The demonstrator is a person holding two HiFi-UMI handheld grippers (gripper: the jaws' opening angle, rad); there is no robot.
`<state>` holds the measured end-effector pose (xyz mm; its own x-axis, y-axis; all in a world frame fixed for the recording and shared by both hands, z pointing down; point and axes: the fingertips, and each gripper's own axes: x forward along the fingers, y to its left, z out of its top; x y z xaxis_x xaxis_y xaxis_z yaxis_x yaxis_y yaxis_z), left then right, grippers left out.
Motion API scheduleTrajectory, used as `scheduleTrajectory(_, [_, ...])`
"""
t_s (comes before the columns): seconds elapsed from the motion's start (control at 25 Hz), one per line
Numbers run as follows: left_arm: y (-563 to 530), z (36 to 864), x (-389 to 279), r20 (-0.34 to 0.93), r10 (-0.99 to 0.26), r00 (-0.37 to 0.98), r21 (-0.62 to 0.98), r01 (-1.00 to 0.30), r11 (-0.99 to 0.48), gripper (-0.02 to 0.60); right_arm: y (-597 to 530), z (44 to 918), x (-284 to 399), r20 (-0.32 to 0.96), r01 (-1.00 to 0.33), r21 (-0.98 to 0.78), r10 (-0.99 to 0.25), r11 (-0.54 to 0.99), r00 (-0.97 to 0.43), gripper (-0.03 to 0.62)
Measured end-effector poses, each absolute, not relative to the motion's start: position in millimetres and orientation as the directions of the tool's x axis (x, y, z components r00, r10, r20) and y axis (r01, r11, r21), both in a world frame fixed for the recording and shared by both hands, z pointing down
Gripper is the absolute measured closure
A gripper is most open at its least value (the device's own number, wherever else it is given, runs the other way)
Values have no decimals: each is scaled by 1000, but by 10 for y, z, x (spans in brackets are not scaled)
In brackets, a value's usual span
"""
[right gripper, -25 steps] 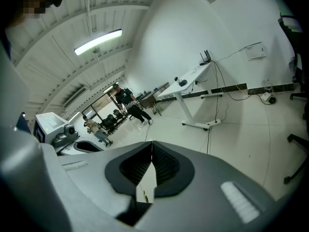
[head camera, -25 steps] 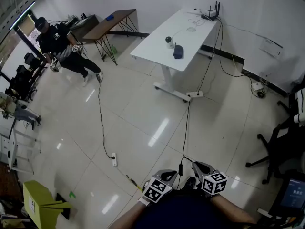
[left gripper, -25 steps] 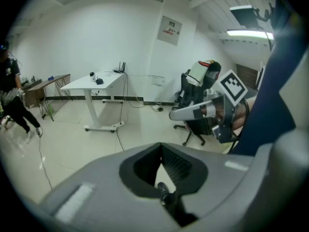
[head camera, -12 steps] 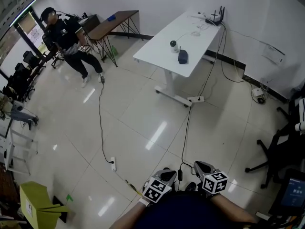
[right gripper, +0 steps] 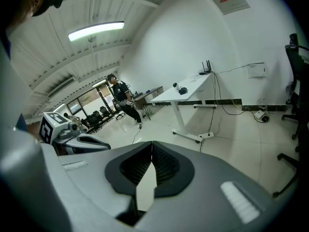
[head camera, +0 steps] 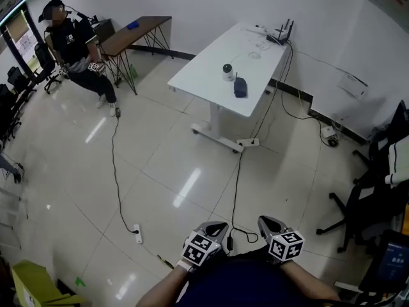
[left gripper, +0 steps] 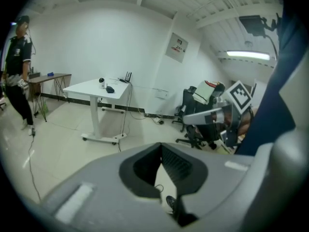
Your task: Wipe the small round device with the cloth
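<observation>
Left gripper point(head camera: 216, 226): jaws closed tip to tip with nothing between them; held low at 6 o'clock of the head view, close to the body.
Right gripper point(head camera: 266, 222): jaws also pressed together and empty; just beside the left one, at its 3 o'clock.
Round device point(head camera: 228, 71): small, white with a dark top, upright on the white table point(head camera: 208, 69), at 12 o'clock and well apart from both grippers.
Cloth point(head camera: 239, 86): dark, bunched, lying on the same table just beside the device at its 5 o'clock; nothing touches it.
Router point(head camera: 279, 34): far end of the table, 1 o'clock from the device.
Person point(head camera: 71, 38): at 10 o'clock, next to a brown table point(head camera: 135, 32).
Office chair point(head camera: 367, 200): at 3 o'clock.
Power strip point(head camera: 137, 234): on the floor at 9 o'clock of the left gripper.
</observation>
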<state>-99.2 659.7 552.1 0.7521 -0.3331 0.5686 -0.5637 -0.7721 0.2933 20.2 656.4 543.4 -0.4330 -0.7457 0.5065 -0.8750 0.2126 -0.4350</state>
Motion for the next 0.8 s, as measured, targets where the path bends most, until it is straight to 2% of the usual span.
scheduleTrajectory(0.48, [6153,5661,-1347,556,-345,756,373,-598,-709,580,6232,5539,-63,556,-881,-420,-706,216,-438,582])
scheduleTrajectory(0.8, [5699,5588,-1316,561,-453,693,348,-694,-630,580,5609,5568,-65,517,-844,-438,-681,309,-518,582])
